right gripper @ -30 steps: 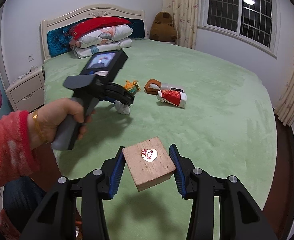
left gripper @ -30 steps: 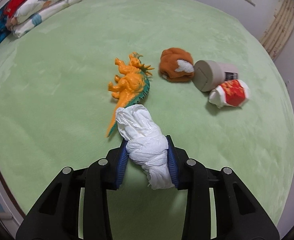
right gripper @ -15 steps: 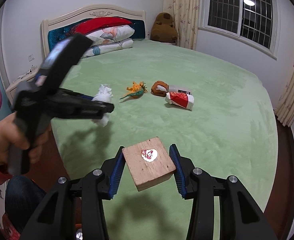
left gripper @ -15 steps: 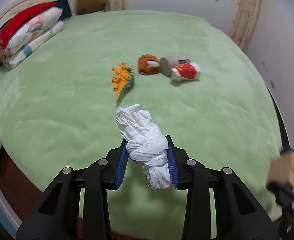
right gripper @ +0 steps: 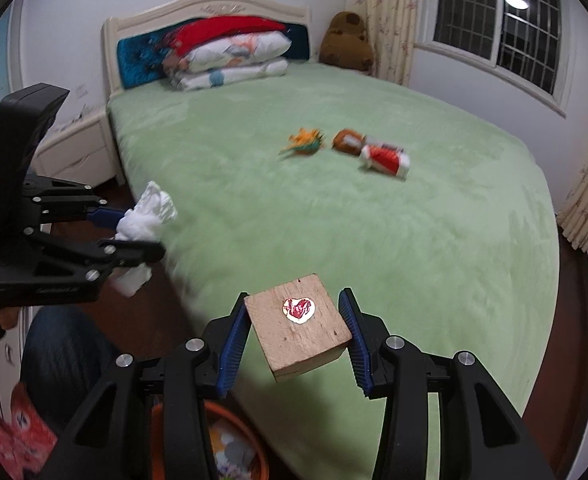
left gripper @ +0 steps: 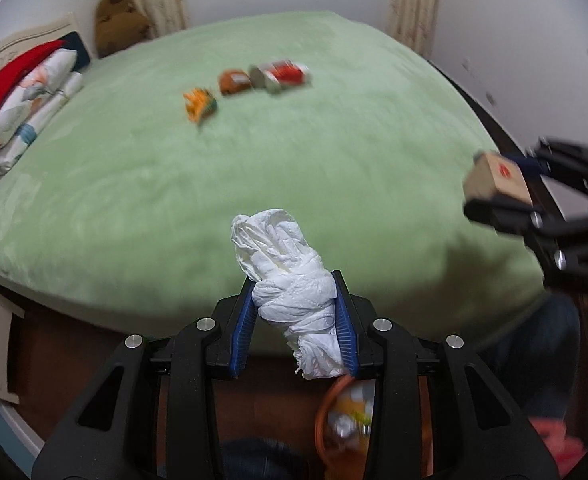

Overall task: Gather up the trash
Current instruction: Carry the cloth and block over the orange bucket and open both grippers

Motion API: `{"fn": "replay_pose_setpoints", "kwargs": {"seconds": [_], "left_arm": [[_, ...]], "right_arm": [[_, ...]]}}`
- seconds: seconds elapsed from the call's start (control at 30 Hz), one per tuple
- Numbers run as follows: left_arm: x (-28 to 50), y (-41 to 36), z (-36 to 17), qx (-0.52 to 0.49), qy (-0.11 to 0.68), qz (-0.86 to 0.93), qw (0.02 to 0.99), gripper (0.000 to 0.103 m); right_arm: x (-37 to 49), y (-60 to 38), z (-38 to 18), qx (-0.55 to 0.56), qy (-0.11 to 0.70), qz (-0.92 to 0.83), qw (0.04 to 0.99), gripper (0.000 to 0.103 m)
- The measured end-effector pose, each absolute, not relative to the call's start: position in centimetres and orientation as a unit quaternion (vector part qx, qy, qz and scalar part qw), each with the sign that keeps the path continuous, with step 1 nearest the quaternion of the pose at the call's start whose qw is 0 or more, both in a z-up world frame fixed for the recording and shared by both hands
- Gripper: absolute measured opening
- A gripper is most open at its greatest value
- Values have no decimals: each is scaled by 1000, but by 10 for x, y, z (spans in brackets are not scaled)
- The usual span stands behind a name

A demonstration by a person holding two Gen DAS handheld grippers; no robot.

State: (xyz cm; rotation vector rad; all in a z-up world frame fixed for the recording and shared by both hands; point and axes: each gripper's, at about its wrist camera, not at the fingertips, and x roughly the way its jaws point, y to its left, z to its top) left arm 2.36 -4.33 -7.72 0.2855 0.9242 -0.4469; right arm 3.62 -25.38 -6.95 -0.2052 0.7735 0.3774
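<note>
My left gripper (left gripper: 294, 316) is shut on a crumpled white tissue (left gripper: 282, 264) and holds it over the near edge of the green bed (left gripper: 214, 160); it also shows at the left of the right wrist view (right gripper: 134, 232). My right gripper (right gripper: 295, 336) is shut on a wooden block (right gripper: 297, 324) with a red heart sticker, above the bed's foot; the block also shows in the left wrist view (left gripper: 497, 180). An orange bin (left gripper: 345, 408) with trash inside sits below the left gripper, and shows in the right wrist view (right gripper: 230, 452).
On the bed lie an orange toy dinosaur (right gripper: 303, 142), a brown plush (right gripper: 347, 140) and a red-and-white crumpled wrapper (right gripper: 385, 160). Folded bedding (right gripper: 230, 56) lies by the headboard. A nightstand (right gripper: 78, 152) stands to the bed's left.
My left gripper has pulled back from the dinosaur to the bed's near edge, tissue still held, over the orange bin. The right gripper holds the block as before.
</note>
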Motion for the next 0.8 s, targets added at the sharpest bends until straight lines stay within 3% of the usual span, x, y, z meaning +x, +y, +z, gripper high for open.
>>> {"fn": "replay_pose_setpoints", "kwargs": {"seconds": [0.3, 0.6, 0.8], "left_arm": [[-33, -38, -158, 168, 524, -238, 800, 35], [-54, -45, -278, 144, 655, -243, 701, 35], [-56, -51, -322, 141, 690, -224, 674, 36]], "right_arm": [[-12, -226, -136, -116, 456, 208, 857, 45], [-28, -212, -252, -113, 596, 183, 773, 45], [-29, -207, -297, -113, 641, 170, 740, 45]]}}
